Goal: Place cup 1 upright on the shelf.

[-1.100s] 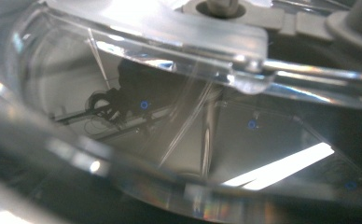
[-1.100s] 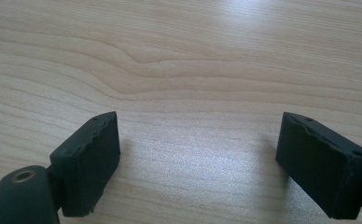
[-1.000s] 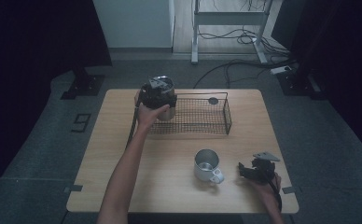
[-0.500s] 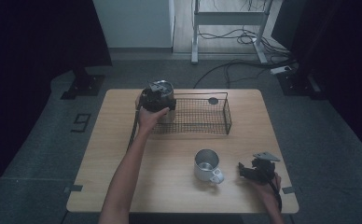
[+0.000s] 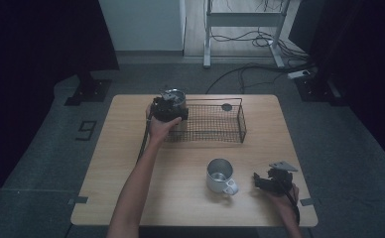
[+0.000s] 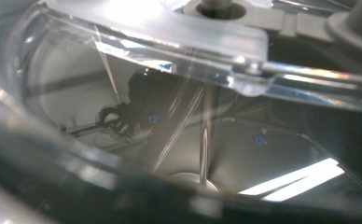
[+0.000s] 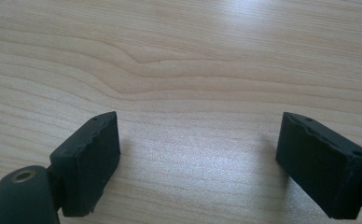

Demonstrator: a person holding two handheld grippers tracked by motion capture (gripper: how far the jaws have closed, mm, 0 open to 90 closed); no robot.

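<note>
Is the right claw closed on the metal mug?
No, the right claw stands open over bare table, apart from the metal mug.

Black right gripper (image 5: 274,179) has blocky fingers (image 7: 88,161) and grey triangular top plate.

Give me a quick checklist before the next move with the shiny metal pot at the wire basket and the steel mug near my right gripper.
1. Left gripper at the shiny metal pot with glass lid: ok, they meet at the left end of the black wire basket.
2. Left jaws closed on the pot: cannot tell; the left gripper view is pressed against the glass lid.
3. Pot fully inside the basket: cannot tell.
4. Right gripper free: ok, jaws wide apart over bare wooden table.
5. Steel mug with handle upright: ok, beside the right gripper, apart from it.
6. Small dark round object at the basket's far rim: cannot tell what it is.
</note>
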